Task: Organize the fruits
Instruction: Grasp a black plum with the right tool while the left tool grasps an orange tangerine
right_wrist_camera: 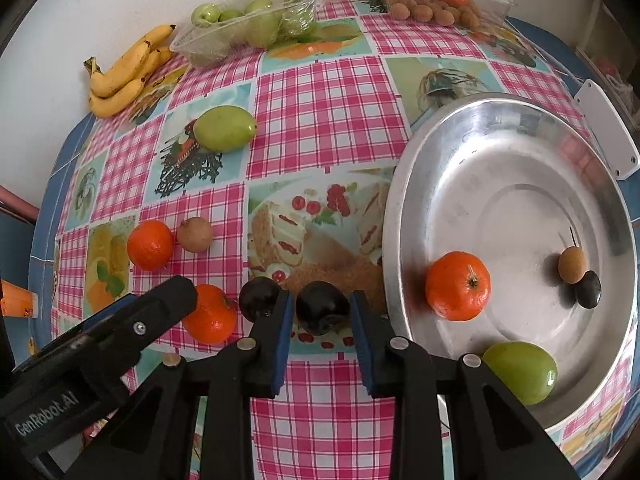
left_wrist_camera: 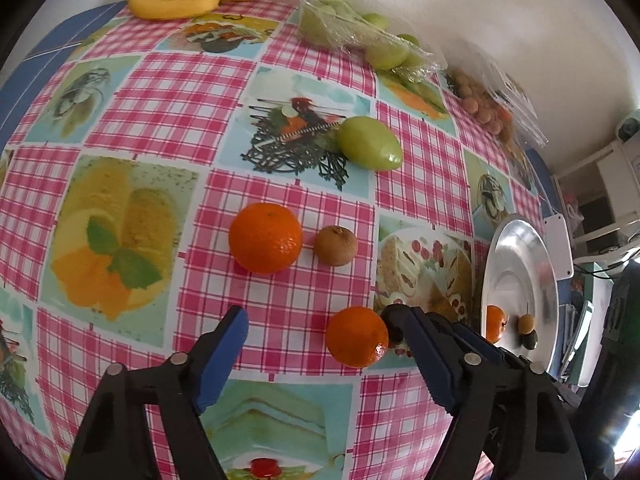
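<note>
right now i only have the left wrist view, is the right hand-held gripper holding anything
observer: yes, the right hand-held gripper is shut on a dark fruit.
operator: any other dark one near it
observer: a second dark fruit sits just outside that gripper's finger, next to the orange closest to your left hand-held gripper.
operator: any sorted fruit i'm missing
observer: a green fruit lies inside the near rim of the metal tray.
</note>
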Action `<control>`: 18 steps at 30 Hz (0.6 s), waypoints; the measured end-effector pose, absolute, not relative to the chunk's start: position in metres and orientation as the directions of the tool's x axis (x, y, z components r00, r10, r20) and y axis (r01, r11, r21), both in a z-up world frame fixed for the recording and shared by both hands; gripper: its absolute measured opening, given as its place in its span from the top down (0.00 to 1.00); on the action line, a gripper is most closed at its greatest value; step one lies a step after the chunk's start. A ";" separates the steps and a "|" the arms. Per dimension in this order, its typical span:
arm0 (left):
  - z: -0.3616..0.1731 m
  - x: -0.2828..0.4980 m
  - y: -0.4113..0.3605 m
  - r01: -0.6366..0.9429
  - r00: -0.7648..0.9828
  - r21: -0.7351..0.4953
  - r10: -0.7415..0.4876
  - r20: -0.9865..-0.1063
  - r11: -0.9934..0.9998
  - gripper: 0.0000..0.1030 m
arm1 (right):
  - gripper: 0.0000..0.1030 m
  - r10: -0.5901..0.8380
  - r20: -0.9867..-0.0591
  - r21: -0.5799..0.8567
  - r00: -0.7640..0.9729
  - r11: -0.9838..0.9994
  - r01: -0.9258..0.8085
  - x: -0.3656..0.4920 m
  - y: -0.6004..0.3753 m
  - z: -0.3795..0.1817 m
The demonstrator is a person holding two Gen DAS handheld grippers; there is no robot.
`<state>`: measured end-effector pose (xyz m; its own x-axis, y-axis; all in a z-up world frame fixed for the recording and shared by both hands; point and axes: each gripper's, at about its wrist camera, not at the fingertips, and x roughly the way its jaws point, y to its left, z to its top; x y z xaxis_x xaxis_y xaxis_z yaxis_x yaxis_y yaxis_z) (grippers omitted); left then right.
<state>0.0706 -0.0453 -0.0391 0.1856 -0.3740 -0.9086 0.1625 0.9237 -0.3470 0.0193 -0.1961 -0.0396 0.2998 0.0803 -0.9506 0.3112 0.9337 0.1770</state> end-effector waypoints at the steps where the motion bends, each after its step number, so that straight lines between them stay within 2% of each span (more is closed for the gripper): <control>1: -0.039 0.071 -0.045 0.163 0.185 -0.347 -0.374 -0.909 0.924 0.22 | 0.71 0.078 -0.951 0.173 0.298 0.935 0.308 0.020 -0.196 -0.040; 9: -0.042 0.070 -0.052 0.163 0.171 -0.349 -0.374 -0.911 0.923 0.31 | 0.72 0.074 -0.952 0.166 0.295 0.940 0.299 0.023 -0.194 -0.041; 18: -0.046 0.068 -0.057 0.154 0.149 -0.378 -0.400 -0.904 0.913 0.49 | 0.72 0.080 -0.954 0.167 0.290 0.942 0.292 0.018 -0.195 -0.039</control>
